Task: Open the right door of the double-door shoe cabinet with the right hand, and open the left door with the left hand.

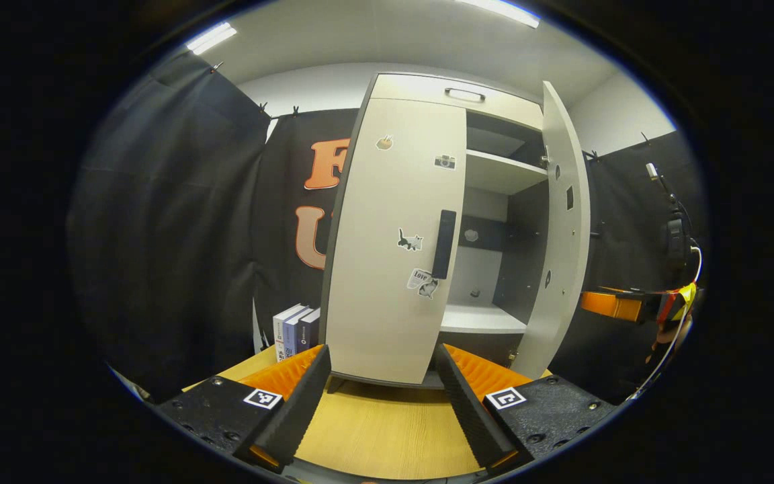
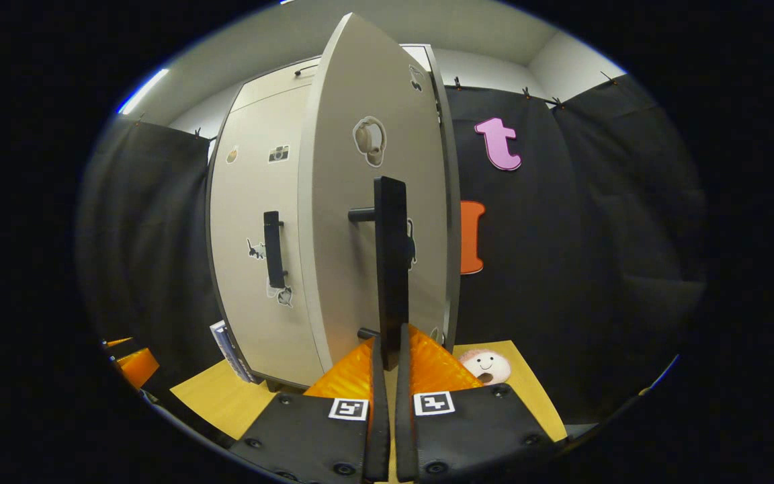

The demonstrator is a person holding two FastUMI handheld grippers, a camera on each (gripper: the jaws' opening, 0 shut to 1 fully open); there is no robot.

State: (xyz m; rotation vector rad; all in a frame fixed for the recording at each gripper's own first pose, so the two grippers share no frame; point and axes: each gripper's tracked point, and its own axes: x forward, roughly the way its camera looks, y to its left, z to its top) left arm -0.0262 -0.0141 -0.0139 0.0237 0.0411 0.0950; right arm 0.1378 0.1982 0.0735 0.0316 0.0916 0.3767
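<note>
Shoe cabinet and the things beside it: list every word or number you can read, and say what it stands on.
"Love": on the lowest sticker of the closed left door.
Books standing beside the cabinet: the print on the spines is too small to read.
Cat sticker and camera sticker on the same door: pictures, no words to be made out.

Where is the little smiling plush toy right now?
In the right gripper view, the smiling plush toy sits on the wooden tabletop, low and right of centre, just past the right gripper and beside the open right door.
</note>
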